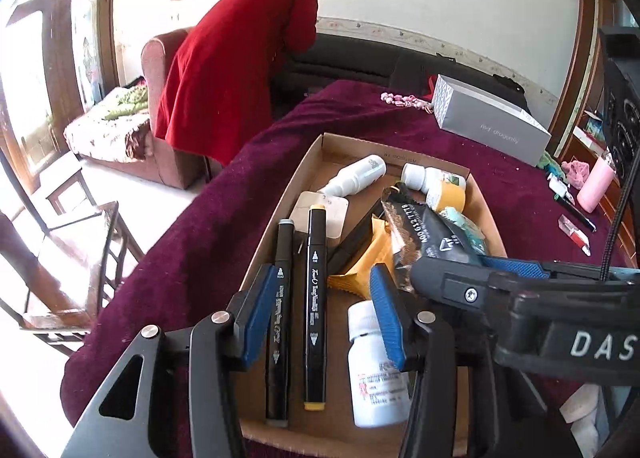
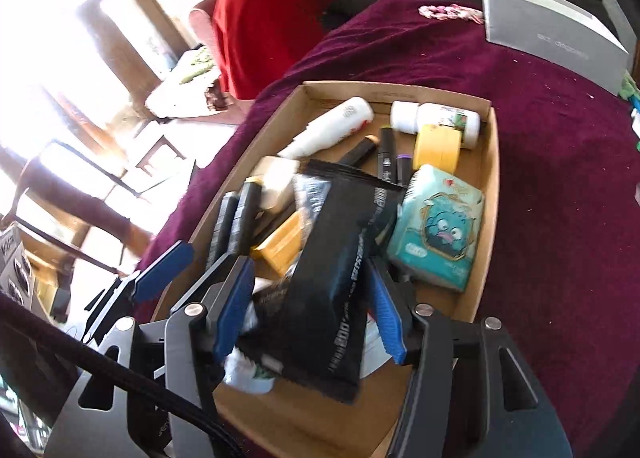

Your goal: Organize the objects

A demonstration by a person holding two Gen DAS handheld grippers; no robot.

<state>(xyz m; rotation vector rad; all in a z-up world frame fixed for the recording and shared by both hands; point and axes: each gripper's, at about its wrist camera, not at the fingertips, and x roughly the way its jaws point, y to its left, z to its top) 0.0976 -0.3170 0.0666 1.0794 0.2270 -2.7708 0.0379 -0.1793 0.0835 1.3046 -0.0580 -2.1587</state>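
Note:
A shallow cardboard box (image 1: 320,146) on a maroon cloth holds markers, white bottles, a tape roll, a tissue pack and packets. My left gripper (image 1: 320,318) is open over the box's near end, its fingers either side of two black markers (image 1: 314,298), with a white pill bottle (image 1: 376,374) beside its right finger. My right gripper (image 2: 308,306) hangs over the same box (image 2: 490,194), its fingers on both sides of a black foil packet (image 2: 340,270) that lies tilted between them. It also shows in the left wrist view (image 1: 476,278).
A grey gift box (image 1: 492,118) and pink beads (image 1: 404,100) lie at the far side of the cloth. A pink bottle (image 1: 596,186), pens and small items sit at the right edge. A person in red (image 1: 236,70) bends over a sofa beyond. A wooden chair (image 1: 72,258) stands left.

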